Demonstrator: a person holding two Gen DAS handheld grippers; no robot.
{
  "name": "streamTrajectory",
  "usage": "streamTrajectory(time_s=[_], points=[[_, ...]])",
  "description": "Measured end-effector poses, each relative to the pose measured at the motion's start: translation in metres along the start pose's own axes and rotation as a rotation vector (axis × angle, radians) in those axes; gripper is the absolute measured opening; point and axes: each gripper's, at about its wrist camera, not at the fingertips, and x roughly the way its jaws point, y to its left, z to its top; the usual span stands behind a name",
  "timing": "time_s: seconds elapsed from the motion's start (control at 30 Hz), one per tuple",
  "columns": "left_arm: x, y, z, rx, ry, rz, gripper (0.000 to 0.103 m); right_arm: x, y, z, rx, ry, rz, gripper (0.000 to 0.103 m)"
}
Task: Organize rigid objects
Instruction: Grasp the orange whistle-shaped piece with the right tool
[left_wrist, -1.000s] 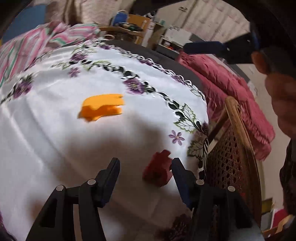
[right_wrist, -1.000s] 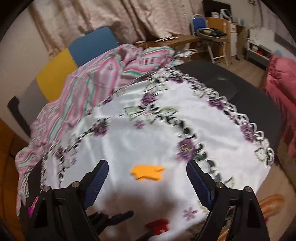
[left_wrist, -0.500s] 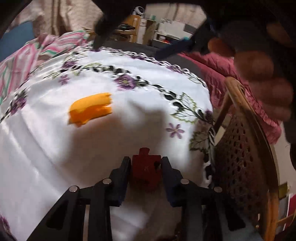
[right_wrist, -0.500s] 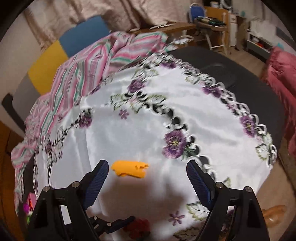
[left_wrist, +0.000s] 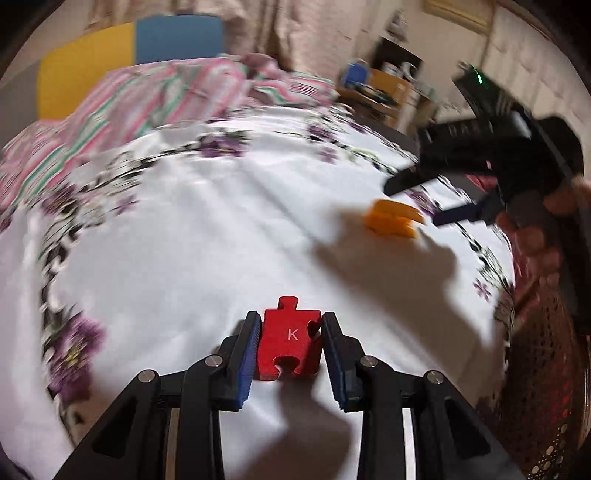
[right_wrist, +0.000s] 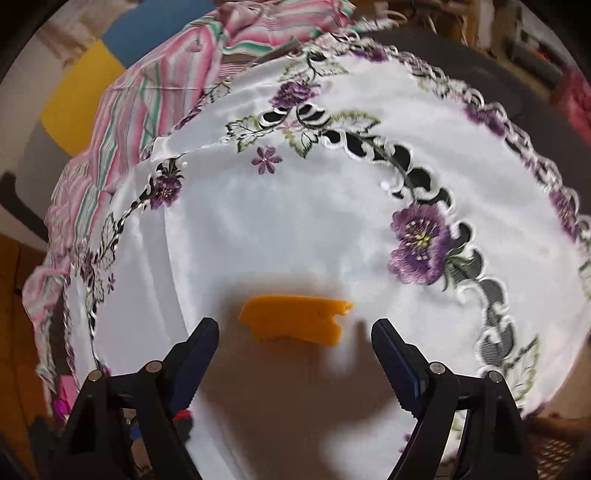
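Observation:
A red jigsaw-shaped block marked K is clamped between the blue pads of my left gripper, held just above the white embroidered tablecloth. An orange jigsaw-shaped block lies flat on the cloth to the right, and the right wrist view shows the same orange block from above. My right gripper hangs open just over it, one finger on each side, pads not touching. In the left wrist view the right gripper shows at the far right, held by a hand.
The round table's tablecloth has purple flowers and cutwork near its rim. A pink striped cloth is bunched at the far left edge. A wicker chair stands by the right edge, and a blue and yellow chair back behind.
My left gripper closed on the red block and carried it leftward across the cloth. My right gripper came down toward the orange block, which now lies between its open fingers.

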Motion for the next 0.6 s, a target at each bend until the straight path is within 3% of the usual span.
streamTrajectory(time_s=[0.13, 0.27, 0.47, 0.6], points=[[-0.004, 0.011, -0.003, -0.033, -0.015, 0.005, 0.033, 0.012, 0.007, 0.004, -0.020, -0.013, -0.049, 0.081], [-0.005, 0.008, -0.006, -0.017, -0.025, 0.014, 0.033, 0.021, 0.012, 0.002, -0.026, -0.016, -0.065, 0.067], [-0.007, 0.012, -0.009, -0.035, -0.035, -0.008, 0.033, 0.023, 0.027, -0.005, -0.096, -0.092, -0.083, 0.067], [-0.007, 0.011, -0.010, -0.031, -0.039, -0.005, 0.034, 0.021, 0.037, -0.009, -0.122, -0.096, -0.014, 0.067]])
